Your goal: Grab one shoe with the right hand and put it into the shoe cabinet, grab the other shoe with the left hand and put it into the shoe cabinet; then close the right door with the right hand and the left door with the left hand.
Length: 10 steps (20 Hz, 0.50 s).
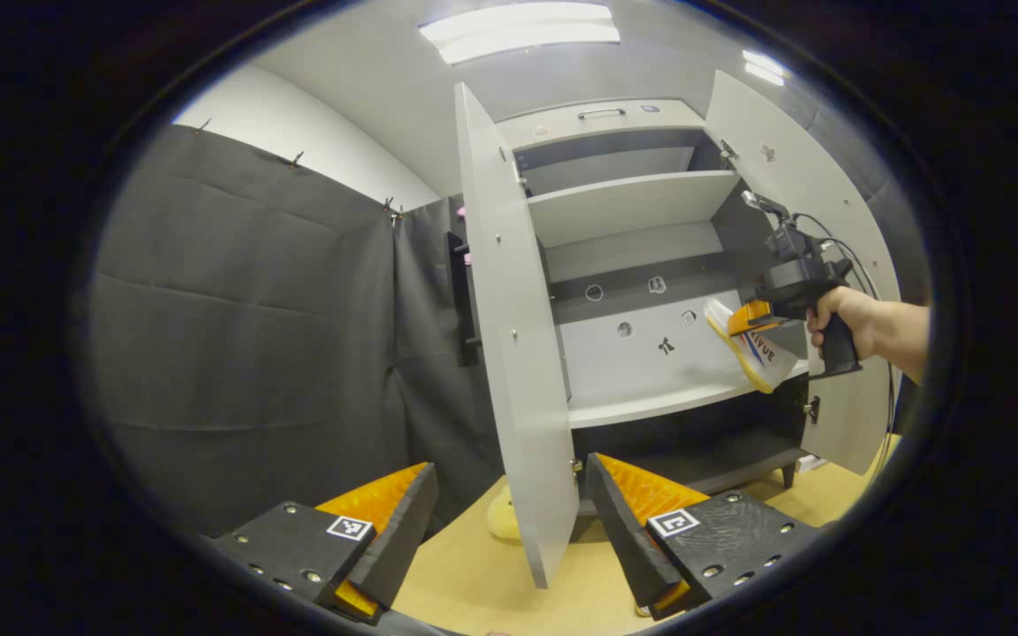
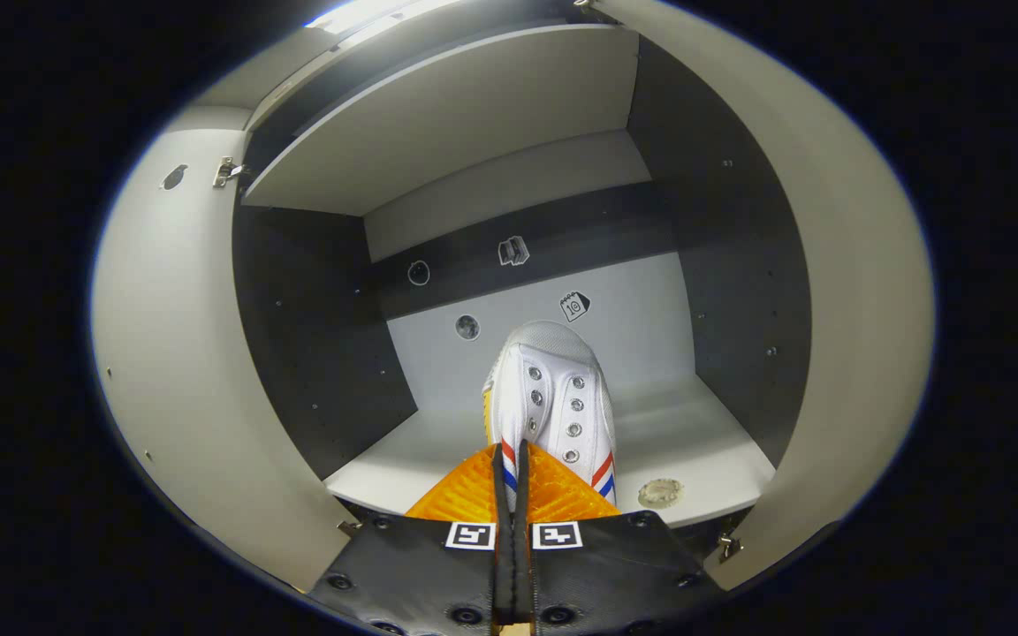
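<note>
Cabinet (image 1: 650, 208): one unit, two doors, both swung open. Left door (image 1: 509, 336) stands edge-on in the left gripper view; right door (image 1: 836, 265) is folded back beyond the hand (image 1: 862, 322). Two pale shelves are counted inside: an upper shelf (image 1: 633, 203) and a lower shelf (image 1: 677, 397), with a dark opening beneath the lower one.

Shoes: two seen. One white shoe (image 2: 553, 397) with red and blue stripes and a yellow sole is held in the right gripper (image 2: 513, 473), toe pointing into the cabinet, above the lower shelf's front right part. The fingers are pressed together on its heel edge. In the left gripper view the same shoe (image 1: 752, 349) hangs toe-up just over the shelf's right end. A second shoe (image 1: 505, 517), pale yellow, lies on the floor (image 1: 474, 574), partly hidden behind the left door's bottom edge.

Left gripper (image 1: 509, 521): fingers spread wide apart, holding nothing, low before the left door.

One small round disc (image 2: 659, 492) lies on the lower shelf.
</note>
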{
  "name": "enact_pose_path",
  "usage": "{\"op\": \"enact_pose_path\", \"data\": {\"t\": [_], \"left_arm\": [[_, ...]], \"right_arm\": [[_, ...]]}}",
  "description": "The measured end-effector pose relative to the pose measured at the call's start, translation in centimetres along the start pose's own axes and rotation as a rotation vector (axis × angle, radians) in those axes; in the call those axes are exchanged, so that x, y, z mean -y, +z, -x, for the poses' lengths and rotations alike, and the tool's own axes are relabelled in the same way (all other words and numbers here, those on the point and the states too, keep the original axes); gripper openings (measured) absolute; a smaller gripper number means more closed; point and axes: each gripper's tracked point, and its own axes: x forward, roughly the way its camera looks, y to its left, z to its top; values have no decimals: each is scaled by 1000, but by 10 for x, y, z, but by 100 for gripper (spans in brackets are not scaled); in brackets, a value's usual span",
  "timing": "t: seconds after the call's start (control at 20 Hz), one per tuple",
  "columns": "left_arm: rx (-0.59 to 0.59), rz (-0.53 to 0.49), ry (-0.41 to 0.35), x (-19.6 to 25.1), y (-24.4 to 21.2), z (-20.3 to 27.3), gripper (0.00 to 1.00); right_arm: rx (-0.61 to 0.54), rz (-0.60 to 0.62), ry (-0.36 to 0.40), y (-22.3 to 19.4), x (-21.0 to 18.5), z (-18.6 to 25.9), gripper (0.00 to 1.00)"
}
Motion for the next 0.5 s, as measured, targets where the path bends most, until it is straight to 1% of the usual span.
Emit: {"op": "enact_pose_path", "data": {"t": [0.05, 0.1, 0.2, 0.3, 0.35, 0.4, 0.45, 0.5], "left_arm": [[0, -3, 8, -2, 0, 0, 96], [-1, -4, 15, -4, 0, 1, 99], [-13, -2, 24, -7, -4, 1, 99], [-30, -4, 32, -10, -10, 1, 99], [-36, -4, 34, -11, -12, 2, 97], [-39, -3, 36, -11, -13, 1, 99], [-40, -4, 37, -11, -13, 1, 97], [-40, -4, 38, -10, -12, 1, 99]], "right_arm": [[0, -8, -8, 4, 2, -9, 1], [4, -12, -21, 9, 6, -19, 1], [3, -7, -57, 13, 16, -40, 1], [-13, 2, -93, 14, 26, -58, 1], [-27, 4, -108, 12, 29, -66, 1], [-35, -1, -118, 10, 31, -73, 1], [-47, -3, -131, 8, 35, -78, 1], [-55, -4, -146, 6, 38, -82, 1]]}}
